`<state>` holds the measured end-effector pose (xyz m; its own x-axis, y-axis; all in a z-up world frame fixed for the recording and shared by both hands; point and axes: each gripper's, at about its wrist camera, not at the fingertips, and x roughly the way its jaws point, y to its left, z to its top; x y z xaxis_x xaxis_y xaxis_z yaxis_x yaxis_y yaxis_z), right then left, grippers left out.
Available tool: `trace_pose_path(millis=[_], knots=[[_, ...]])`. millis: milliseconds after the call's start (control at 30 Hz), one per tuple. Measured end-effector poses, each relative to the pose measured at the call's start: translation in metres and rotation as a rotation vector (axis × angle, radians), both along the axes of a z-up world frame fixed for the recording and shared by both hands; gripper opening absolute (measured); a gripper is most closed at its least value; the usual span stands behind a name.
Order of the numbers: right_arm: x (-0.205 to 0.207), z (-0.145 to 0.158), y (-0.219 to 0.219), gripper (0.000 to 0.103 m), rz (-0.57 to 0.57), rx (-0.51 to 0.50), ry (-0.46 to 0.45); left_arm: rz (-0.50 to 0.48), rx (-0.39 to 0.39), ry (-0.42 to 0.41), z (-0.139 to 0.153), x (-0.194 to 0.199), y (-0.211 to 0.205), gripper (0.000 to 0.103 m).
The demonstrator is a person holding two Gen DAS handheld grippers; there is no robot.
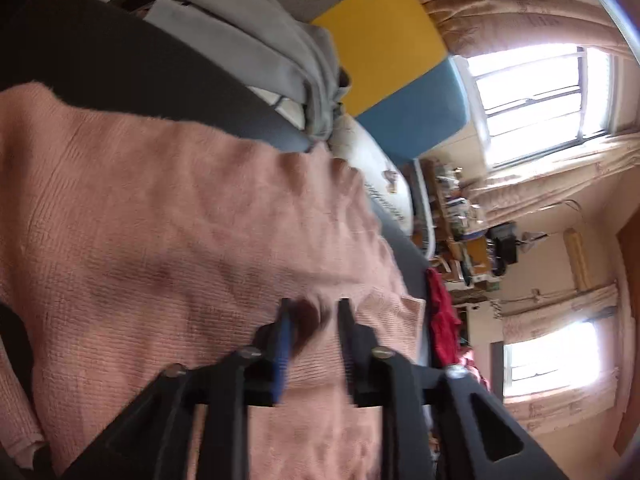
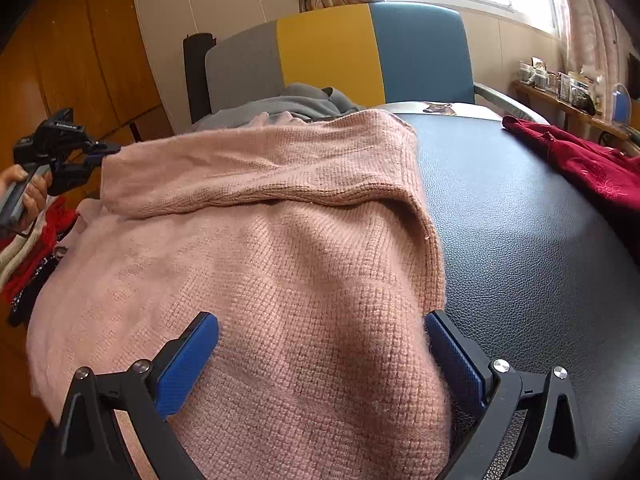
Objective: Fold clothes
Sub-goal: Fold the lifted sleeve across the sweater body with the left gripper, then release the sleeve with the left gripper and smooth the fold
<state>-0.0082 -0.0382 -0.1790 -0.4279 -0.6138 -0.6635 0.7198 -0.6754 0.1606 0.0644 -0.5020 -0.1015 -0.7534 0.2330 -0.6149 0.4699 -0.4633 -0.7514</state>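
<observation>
Left wrist view: the left tongs (image 1: 314, 312) are clenched on a pinch of the pink sweater (image 1: 160, 220), which fills the frame from 9 to 6 o'clock over the dark desk (image 1: 120, 60). Right wrist view: the right tongs (image 2: 322, 344) are spread wide, straddling the sweater's near edge without gripping; a red garment (image 2: 580, 160) lies at 2 o'clock, well apart.

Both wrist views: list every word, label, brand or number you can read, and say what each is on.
None can be read.
The left gripper body has a small pale label, too small to read.
The white cushion carries dark print, blurred.
The boxes on the shelf show packaging, too small to read.
The pink sweater shows no tag or text.
</observation>
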Motion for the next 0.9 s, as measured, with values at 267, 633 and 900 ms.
trace_pose_path(millis=[267,633,900], knots=[[0.006,-0.002,-0.012,0.103,-0.010,0.098,0.048,-0.028,0.019,0.063,-0.021,0.001,0.000,0.059],[0.000,0.022,-0.008,0.103,-0.016,0.029,0.041,-0.109,-0.167,-0.022,-0.027,-0.010,0.040,0.007],[-0.023,0.060,-0.014,0.103,-0.012,-0.066,0.024,-0.088,-0.232,-0.034,-0.012,0.009,0.035,0.007]])
